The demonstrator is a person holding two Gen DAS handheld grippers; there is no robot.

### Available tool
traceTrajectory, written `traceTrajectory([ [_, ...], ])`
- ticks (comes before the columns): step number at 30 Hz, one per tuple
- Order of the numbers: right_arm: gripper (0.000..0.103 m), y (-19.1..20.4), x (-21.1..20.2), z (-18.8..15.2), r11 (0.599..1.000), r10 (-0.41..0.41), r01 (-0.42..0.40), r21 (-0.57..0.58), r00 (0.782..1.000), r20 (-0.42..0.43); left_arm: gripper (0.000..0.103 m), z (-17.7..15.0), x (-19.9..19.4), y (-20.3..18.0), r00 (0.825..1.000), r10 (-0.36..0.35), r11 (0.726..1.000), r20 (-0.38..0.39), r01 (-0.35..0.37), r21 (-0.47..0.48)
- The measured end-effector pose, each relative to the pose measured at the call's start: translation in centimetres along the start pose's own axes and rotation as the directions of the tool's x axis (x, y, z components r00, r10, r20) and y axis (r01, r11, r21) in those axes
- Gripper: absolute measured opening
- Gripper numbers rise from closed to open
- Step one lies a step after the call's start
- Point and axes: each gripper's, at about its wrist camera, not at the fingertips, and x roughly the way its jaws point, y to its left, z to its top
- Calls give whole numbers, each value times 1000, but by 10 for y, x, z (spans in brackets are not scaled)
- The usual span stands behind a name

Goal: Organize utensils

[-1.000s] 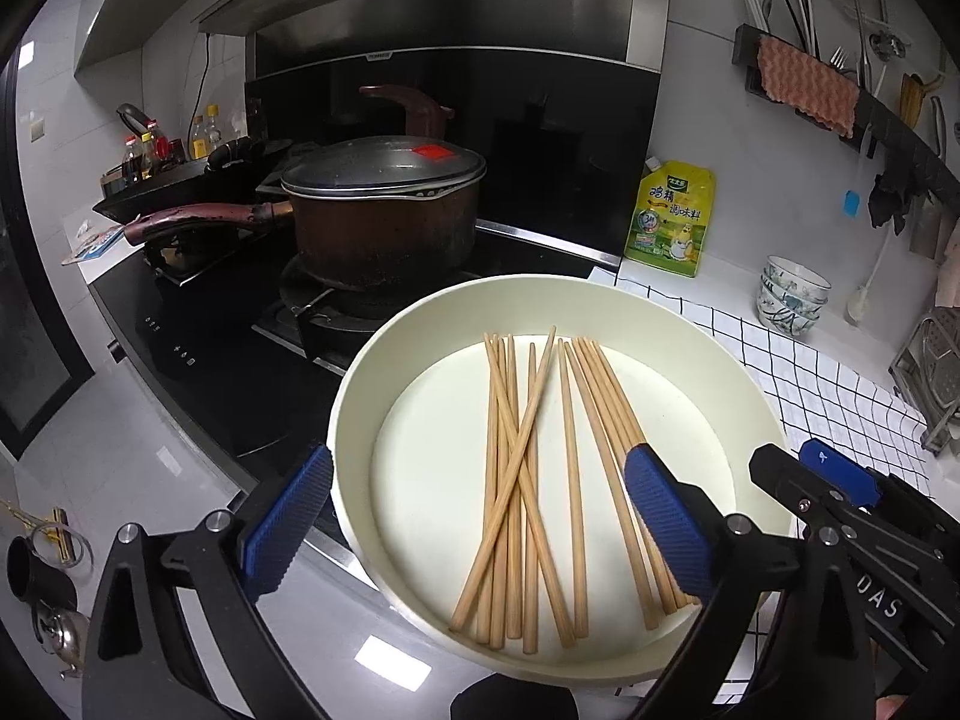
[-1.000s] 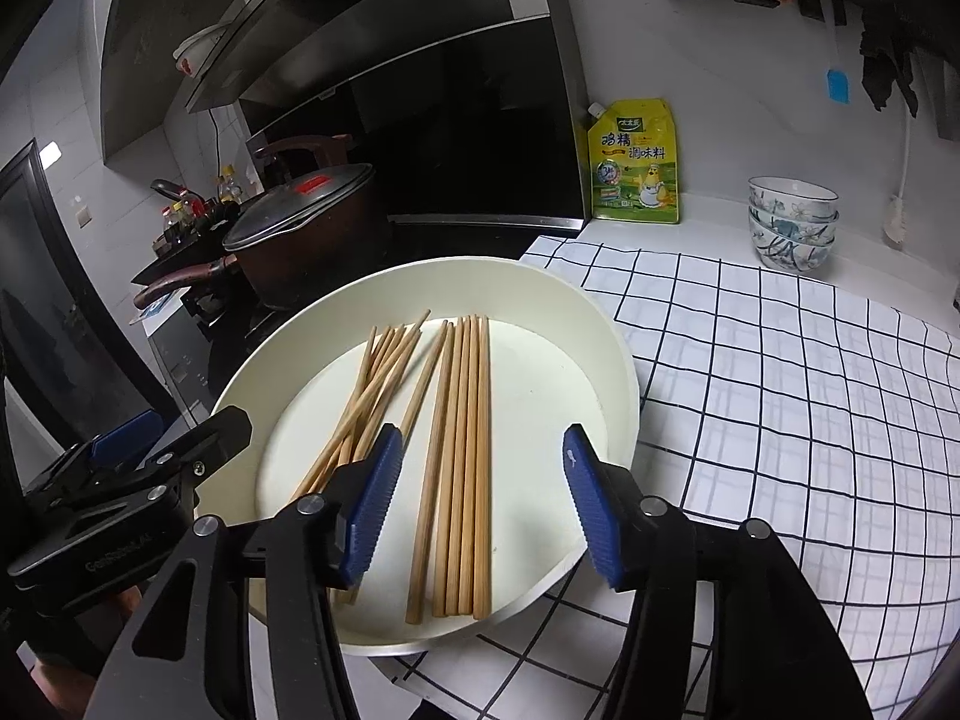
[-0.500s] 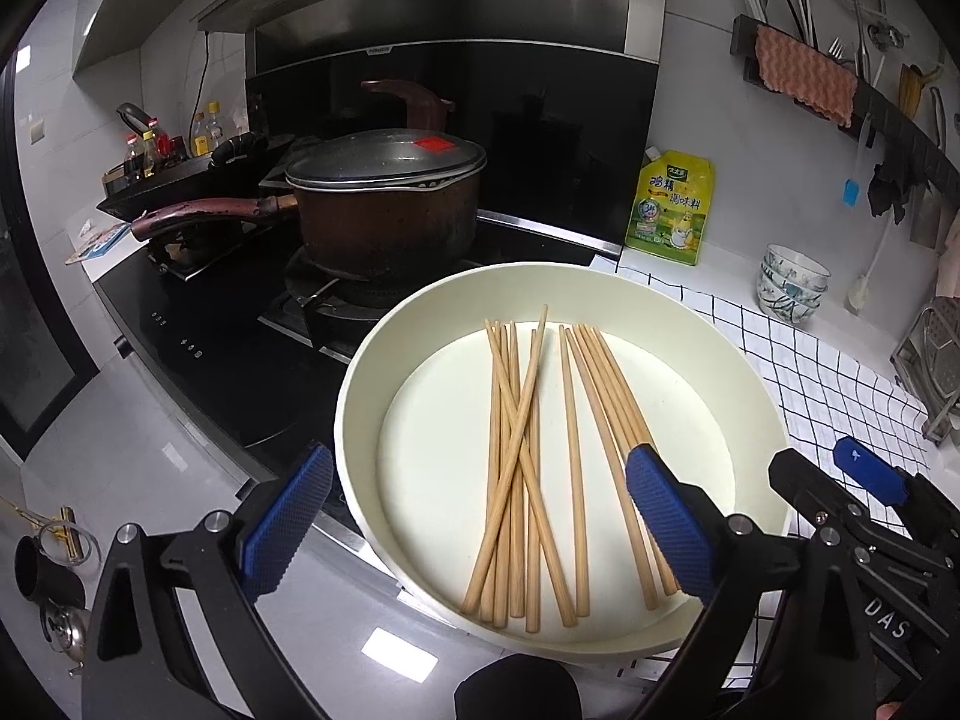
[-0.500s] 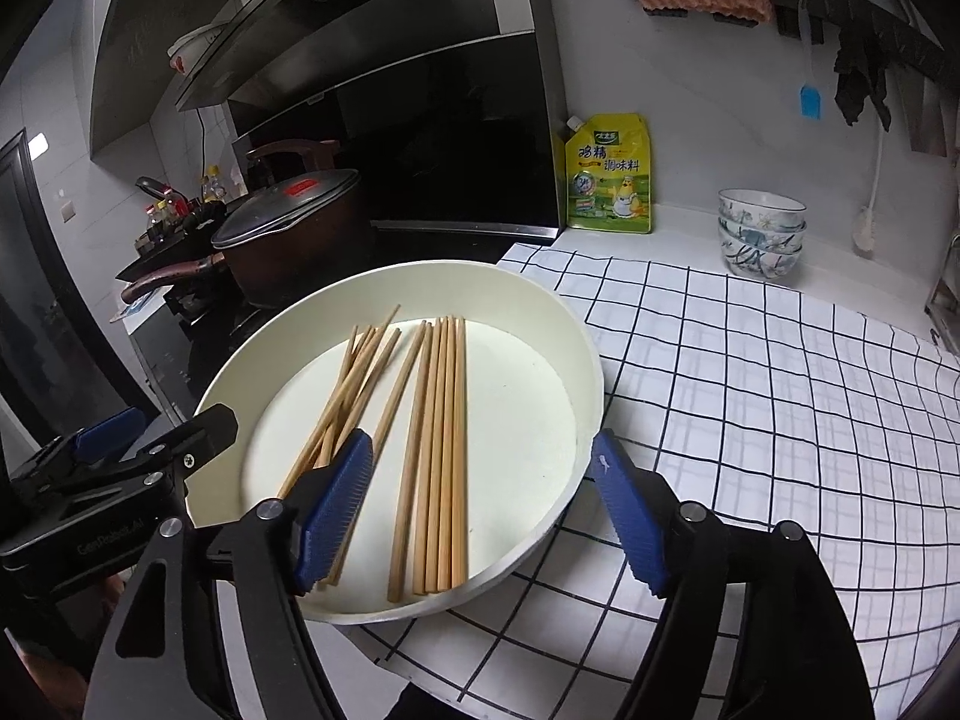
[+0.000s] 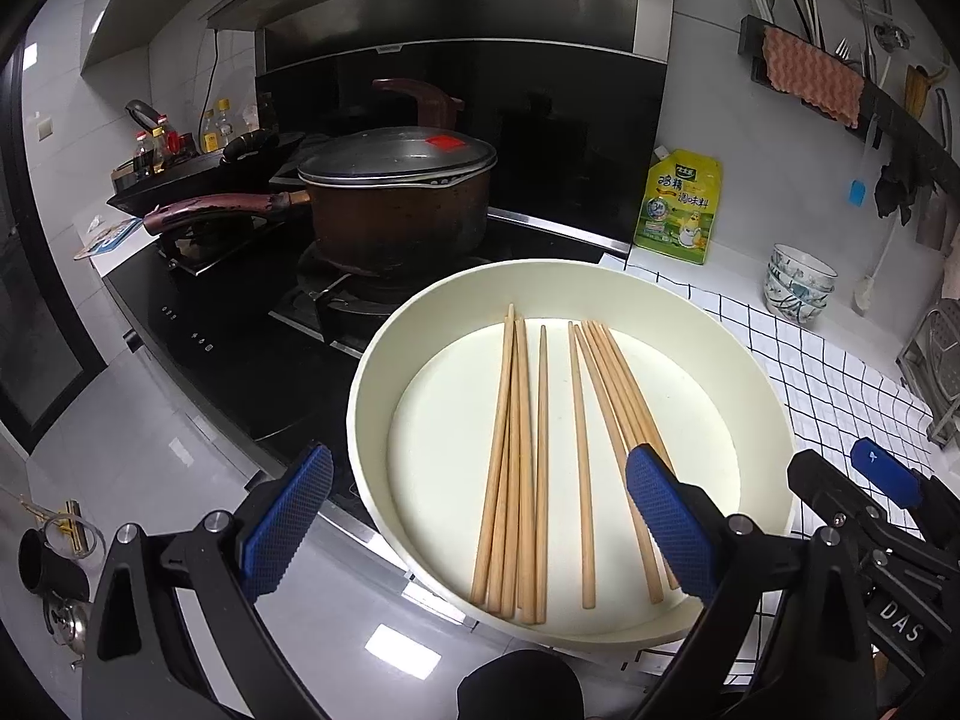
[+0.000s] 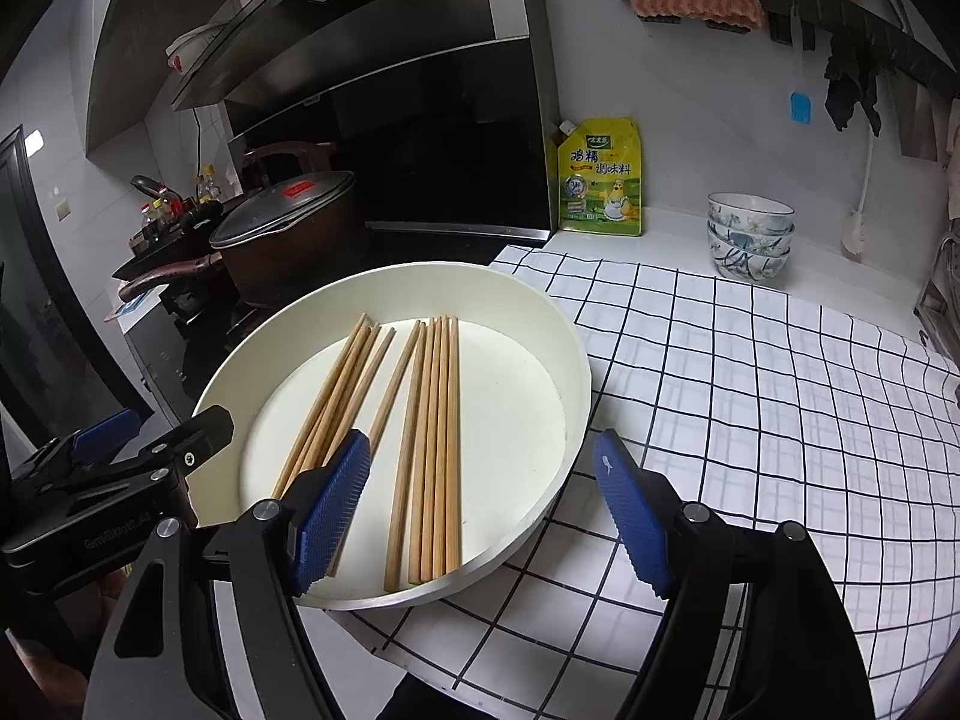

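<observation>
The chopsticks (image 5: 543,450) lie in the tray (image 5: 762,384), long axes pointing away from both grippers. Left gripper (image 5: 480,522) and right gripper (image 6: 480,504) hover with jaws spread, empty, equally near.

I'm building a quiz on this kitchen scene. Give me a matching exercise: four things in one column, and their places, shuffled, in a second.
Things:
1. chopsticks
2. lidded pot
3. stacked bowls
4. yellow pouch

Places:
A. on the stove burner
B. leaning against the wall beside the stove
C. on the counter, past the checked cloth
D. lying in the cream tray

Pairs: 1-D, 2-A, 3-C, 4-B
</observation>
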Motion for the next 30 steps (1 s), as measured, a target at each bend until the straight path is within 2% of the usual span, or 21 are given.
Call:
traceTrajectory([
  [13,74,3,-2,-2,1000,-7,7,-10,1000,3,97,-4,-1,1,1000,22,1000,5,-22,4],
  [30,74,4,-5,-5,1000,-4,4,-9,1000,2,97,-5,-4,1,1000,14,1000,2,-14,2],
])
